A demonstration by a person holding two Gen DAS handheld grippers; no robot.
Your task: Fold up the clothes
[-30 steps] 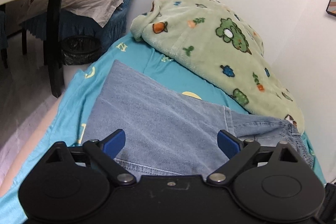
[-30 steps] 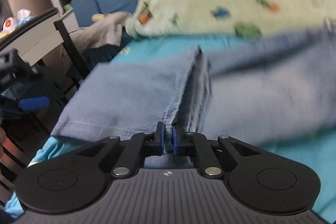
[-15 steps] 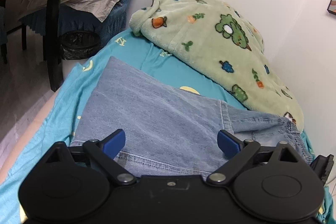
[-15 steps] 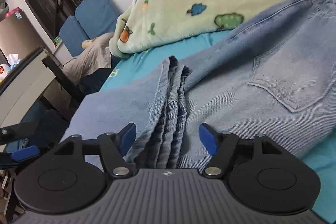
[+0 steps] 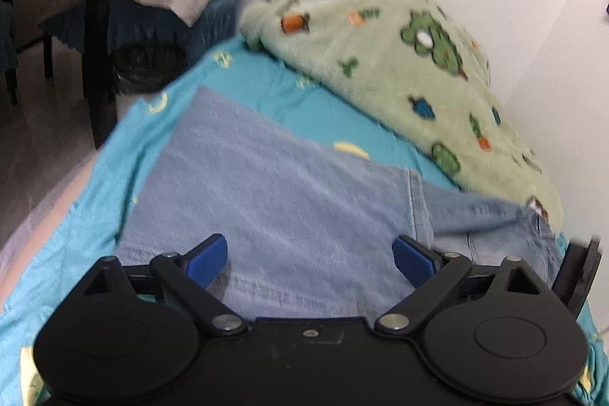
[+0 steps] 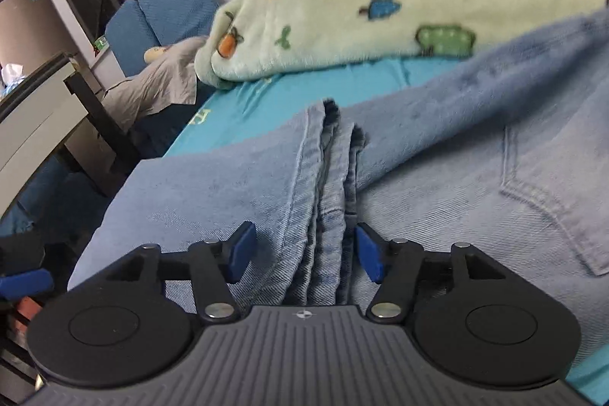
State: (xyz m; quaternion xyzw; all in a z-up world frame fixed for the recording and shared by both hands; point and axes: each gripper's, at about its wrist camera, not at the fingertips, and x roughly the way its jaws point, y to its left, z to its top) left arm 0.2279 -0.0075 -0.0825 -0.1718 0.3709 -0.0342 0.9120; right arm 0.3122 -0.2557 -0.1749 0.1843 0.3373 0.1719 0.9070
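Light blue jeans (image 5: 285,185) lie folded on the teal bed sheet (image 5: 297,101). My left gripper (image 5: 310,255) hovers open over their near hem, with nothing pinched between its blue pads. In the right wrist view the stacked leg hems (image 6: 331,177) lie on the jeans (image 6: 198,193), beside the back pocket (image 6: 552,200). My right gripper (image 6: 306,252) straddles that stack. Its jaws are closing, and the pads stand just clear of the denim. Part of the right gripper's body (image 5: 578,273) shows at the left wrist view's right edge.
A green cartoon-print blanket (image 5: 399,63) is heaped along the white wall behind the jeans. Left of the bed stand a dark chair leg (image 5: 99,44), a white table (image 6: 34,124), a black bin (image 5: 148,63) and blue seats with grey cloth (image 6: 160,82).
The right gripper let go of the hem stack it was pinching, opened wide, then narrowed again around it. Its body has come into the left wrist view. The left gripper stayed open and barely moved.
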